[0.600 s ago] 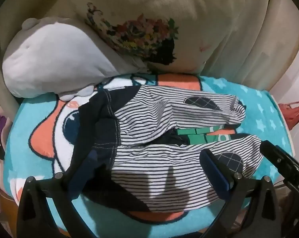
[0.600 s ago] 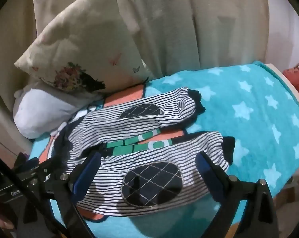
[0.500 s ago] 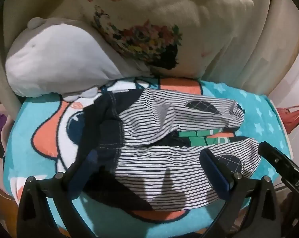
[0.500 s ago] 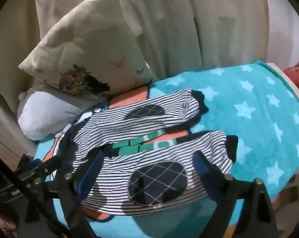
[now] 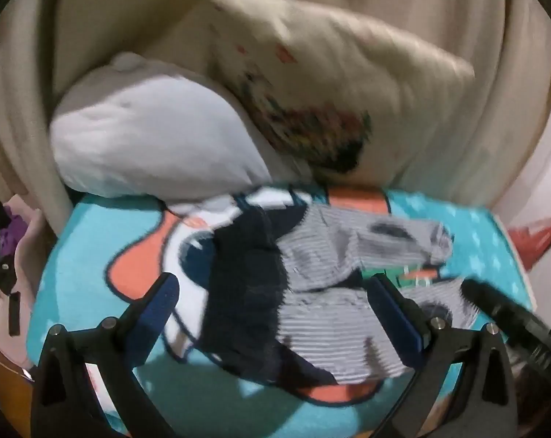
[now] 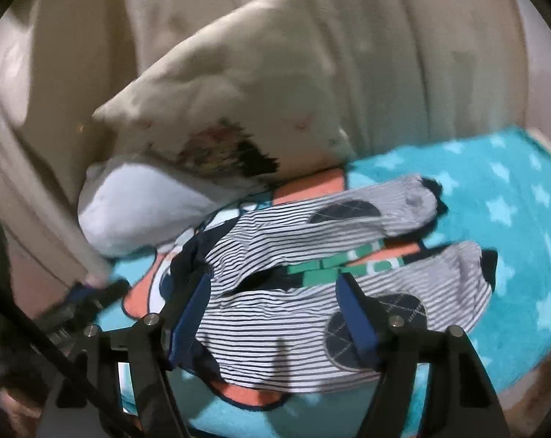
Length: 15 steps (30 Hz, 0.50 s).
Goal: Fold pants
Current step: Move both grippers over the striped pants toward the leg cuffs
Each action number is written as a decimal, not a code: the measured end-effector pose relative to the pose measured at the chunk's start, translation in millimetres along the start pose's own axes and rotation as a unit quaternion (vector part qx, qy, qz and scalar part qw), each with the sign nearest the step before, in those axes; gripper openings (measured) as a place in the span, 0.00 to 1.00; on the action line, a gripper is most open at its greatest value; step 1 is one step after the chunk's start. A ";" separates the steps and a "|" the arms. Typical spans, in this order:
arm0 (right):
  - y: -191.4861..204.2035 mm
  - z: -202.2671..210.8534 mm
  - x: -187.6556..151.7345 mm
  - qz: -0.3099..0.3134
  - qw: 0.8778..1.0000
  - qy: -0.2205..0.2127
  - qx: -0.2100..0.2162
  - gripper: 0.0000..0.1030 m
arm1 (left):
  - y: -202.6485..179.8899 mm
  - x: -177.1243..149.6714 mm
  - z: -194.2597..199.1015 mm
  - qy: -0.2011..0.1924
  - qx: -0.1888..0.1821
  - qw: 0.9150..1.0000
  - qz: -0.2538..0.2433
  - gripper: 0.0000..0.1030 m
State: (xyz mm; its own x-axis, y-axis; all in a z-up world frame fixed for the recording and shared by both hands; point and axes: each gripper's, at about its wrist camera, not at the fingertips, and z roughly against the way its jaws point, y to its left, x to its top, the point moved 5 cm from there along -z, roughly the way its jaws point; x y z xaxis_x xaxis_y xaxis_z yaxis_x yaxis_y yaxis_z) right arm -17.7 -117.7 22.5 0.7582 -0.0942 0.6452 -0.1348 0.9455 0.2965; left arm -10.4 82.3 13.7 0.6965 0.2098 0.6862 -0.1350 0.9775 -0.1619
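Observation:
The striped pants (image 5: 333, 284) with a navy waistband and dark knee patches lie flat on a teal cartoon blanket (image 5: 92, 255), legs pointing right. My left gripper (image 5: 271, 306) is open and empty, hovering over the waistband end. My right gripper (image 6: 275, 306) is open and empty, hovering over the near leg (image 6: 312, 325) of the pants, beside its knee patch (image 6: 385, 321). The right gripper's body shows at the right edge of the left wrist view (image 5: 509, 314). Both views are motion-blurred.
A white pillow (image 5: 151, 138) and a floral cream cushion (image 5: 330, 84) lean against beige curtains (image 6: 403, 54) at the back. The blanket (image 6: 494, 189) has starred room to the right. A red object (image 5: 534, 237) sits past the right edge; clutter (image 5: 1, 248) lies at left.
Both grippers have pulled back and tilted up, so the pants sit lower and smaller in each view. The pants have not moved. Both grippers stay open.

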 end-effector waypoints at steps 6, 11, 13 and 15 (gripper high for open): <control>39.6 -15.6 -17.5 0.050 0.999 0.021 -0.002 0.79 | 44.3 0.2 8.0 -0.002 0.066 0.998 0.011 1.00; 62.3 -29.9 -37.0 0.072 0.997 0.041 0.005 0.77 | 72.9 -23.1 -2.1 0.034 0.052 0.998 0.020 1.00; 71.5 -37.7 -44.4 0.089 0.994 0.056 -0.001 0.76 | 77.8 -29.6 -5.1 0.047 0.045 0.998 0.023 1.00; 75.4 -42.3 -47.6 0.095 0.993 0.063 -0.002 0.75 | 79.4 -30.9 -5.3 0.050 0.040 0.998 0.015 1.00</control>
State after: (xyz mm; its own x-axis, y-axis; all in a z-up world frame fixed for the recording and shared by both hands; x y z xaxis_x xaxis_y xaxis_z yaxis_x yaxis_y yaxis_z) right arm -37.0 -28.8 -15.7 0.7926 0.1259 0.5966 -0.2817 0.9434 0.1752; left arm -38.9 153.3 -24.1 0.7569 0.2408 0.6076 -0.2110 0.9699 -0.1215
